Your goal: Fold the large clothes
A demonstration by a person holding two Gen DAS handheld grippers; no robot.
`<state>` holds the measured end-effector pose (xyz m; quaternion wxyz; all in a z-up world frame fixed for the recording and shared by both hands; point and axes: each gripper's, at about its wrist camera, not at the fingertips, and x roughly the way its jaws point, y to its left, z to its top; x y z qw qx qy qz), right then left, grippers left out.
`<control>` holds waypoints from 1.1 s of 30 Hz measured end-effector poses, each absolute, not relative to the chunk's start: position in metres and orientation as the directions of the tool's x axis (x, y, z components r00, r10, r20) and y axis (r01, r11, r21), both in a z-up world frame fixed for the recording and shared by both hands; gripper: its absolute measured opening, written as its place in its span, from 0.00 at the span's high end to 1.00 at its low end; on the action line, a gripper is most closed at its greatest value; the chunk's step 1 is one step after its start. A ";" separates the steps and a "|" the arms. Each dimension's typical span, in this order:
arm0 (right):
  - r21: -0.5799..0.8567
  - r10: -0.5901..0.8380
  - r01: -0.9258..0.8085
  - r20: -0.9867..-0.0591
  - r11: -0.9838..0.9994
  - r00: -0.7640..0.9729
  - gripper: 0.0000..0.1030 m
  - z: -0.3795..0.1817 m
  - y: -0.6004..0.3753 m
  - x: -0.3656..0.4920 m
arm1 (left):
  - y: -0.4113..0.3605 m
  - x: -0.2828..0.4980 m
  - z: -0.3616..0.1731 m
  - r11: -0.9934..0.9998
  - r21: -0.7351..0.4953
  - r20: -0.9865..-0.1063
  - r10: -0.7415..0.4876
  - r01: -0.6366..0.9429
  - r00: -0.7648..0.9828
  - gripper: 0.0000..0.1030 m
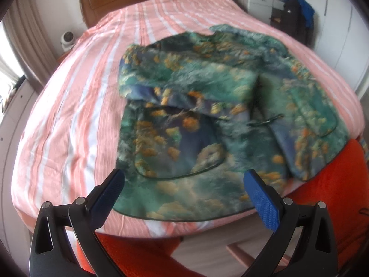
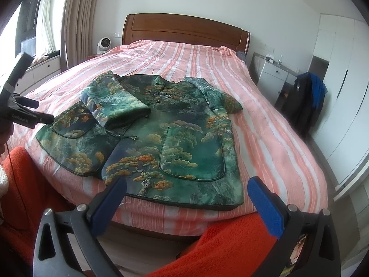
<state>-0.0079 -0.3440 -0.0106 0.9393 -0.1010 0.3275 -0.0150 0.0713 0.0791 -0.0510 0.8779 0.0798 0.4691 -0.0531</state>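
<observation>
Left tool [image 1: 184, 180] spread wide, empty, above near hem of green patterned jacket [image 1: 207, 115], right tool [image 2: 187, 188] likewise wide, empty, jacket flat on striped bed [image 2: 265, 120] ahead, one sleeve folded across chest

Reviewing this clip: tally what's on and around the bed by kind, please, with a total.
Patterned green jacket on the bed: 1
Striped pink bedspread: 1
Wooden headboard: 1
Small white fan by the bed: 1
Claws, left claw and right claw, both open and empty: 2
Total: 6
</observation>
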 end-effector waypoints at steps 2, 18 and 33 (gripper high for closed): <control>-0.207 -0.116 -0.016 -0.611 0.978 0.783 0.00 -0.013 -0.354 -0.004 | 0.103 0.087 -0.066 0.995 0.032 -0.859 -0.022 0.095 0.511 0.00; 0.044 0.019 0.023 -0.770 0.999 0.637 0.00 -0.068 -0.448 0.068 | 0.156 0.128 -0.142 0.989 -0.139 -0.934 -0.145 0.044 0.328 0.00; 0.232 0.206 0.013 -0.886 0.973 0.415 0.04 -0.113 -0.505 0.128 | 0.120 0.118 -0.144 0.994 -0.066 -0.944 -0.089 0.081 0.319 0.48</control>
